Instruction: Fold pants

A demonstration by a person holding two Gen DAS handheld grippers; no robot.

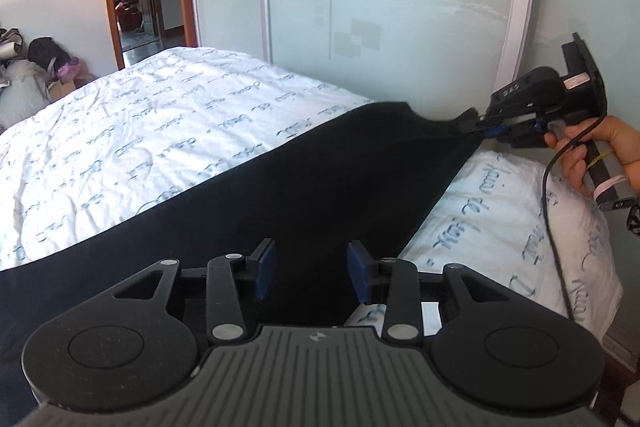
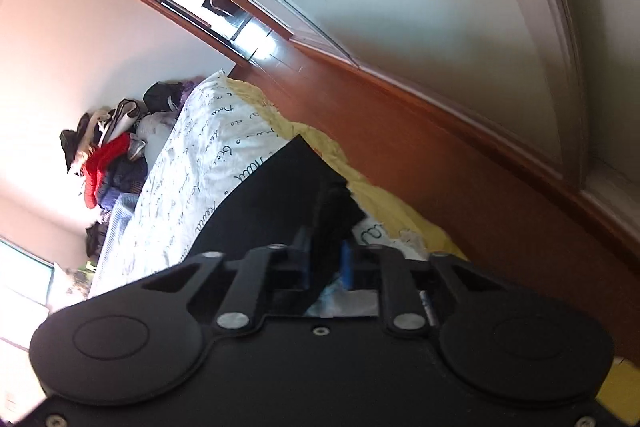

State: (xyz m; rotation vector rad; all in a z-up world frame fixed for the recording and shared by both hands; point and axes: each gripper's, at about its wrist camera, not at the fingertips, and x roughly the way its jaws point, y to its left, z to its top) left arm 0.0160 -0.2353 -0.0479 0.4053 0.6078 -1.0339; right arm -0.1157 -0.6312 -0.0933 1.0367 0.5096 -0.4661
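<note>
A: Pants [image 1: 280, 179]?
B: Centre frame, black, spread over the bed [image 1: 120, 131] — corner pinched in the closed right gripper [image 1: 486, 129], right of frame.
A: Left gripper [image 1: 312, 273]?
B: Lower centre, jaws apart — pads off the cloth.

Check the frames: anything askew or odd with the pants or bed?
Only one tool grips: the right tool pinches a corner of the black pants, lifting it off the bed. The left tool hangs open above the fabric.

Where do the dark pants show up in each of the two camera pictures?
Left wrist view: the pants spread across the middle, running from lower left to the right gripper pinching their corner.
Right wrist view: the pants sit at centre, clamped in the jaws.
Shared landmark: the script-printed white bedsheet.
</note>
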